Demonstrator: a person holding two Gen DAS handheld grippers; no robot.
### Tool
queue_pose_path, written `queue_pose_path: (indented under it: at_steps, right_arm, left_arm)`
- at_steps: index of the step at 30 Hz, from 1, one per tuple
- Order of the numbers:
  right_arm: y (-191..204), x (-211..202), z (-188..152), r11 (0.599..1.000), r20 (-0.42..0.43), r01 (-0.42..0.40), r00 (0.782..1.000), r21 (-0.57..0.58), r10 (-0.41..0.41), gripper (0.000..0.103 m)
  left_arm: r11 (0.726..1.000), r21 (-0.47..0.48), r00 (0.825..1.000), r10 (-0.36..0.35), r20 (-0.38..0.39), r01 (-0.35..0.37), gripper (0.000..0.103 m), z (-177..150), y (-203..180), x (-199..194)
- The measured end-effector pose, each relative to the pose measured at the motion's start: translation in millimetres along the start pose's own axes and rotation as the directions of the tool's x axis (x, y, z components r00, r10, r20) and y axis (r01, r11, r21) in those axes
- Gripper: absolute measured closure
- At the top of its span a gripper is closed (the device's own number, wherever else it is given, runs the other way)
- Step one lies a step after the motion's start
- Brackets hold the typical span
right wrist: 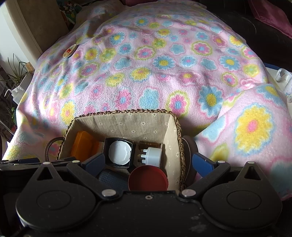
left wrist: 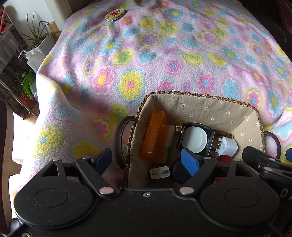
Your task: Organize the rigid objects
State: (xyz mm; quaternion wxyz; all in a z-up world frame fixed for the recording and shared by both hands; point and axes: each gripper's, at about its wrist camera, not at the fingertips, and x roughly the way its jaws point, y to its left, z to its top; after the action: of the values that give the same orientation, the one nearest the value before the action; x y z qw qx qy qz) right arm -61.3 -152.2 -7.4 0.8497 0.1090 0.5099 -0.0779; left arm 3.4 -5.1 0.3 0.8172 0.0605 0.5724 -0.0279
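Both tools open, grip nothing: left tool, right tool, over basket. Round tin near blanket's far left edge.

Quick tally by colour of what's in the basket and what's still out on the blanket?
In the basket:
Orange: 1, box
Black and white: 1, case
White: 1, plug
Red: 1, lid
Brown: 1, bottle
Dark blue: 1, partly hidden item
On the blanket:
Cream and red: 1, tin
Total: 7
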Motion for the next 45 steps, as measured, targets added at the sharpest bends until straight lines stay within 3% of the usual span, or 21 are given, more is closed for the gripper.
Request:
queue_pose_path:
  at_steps: [45]
  right_arm:
    - [-0.6, 1.3, -0.3, 1.0, -0.004, 0.0, 1.0, -0.001, 0.0, 0.0]
  left_arm:
    - [1.0, 0.006, 1.0, 0.012, -0.003, -0.012, 0.023, -0.2, -0.1, 2.2]
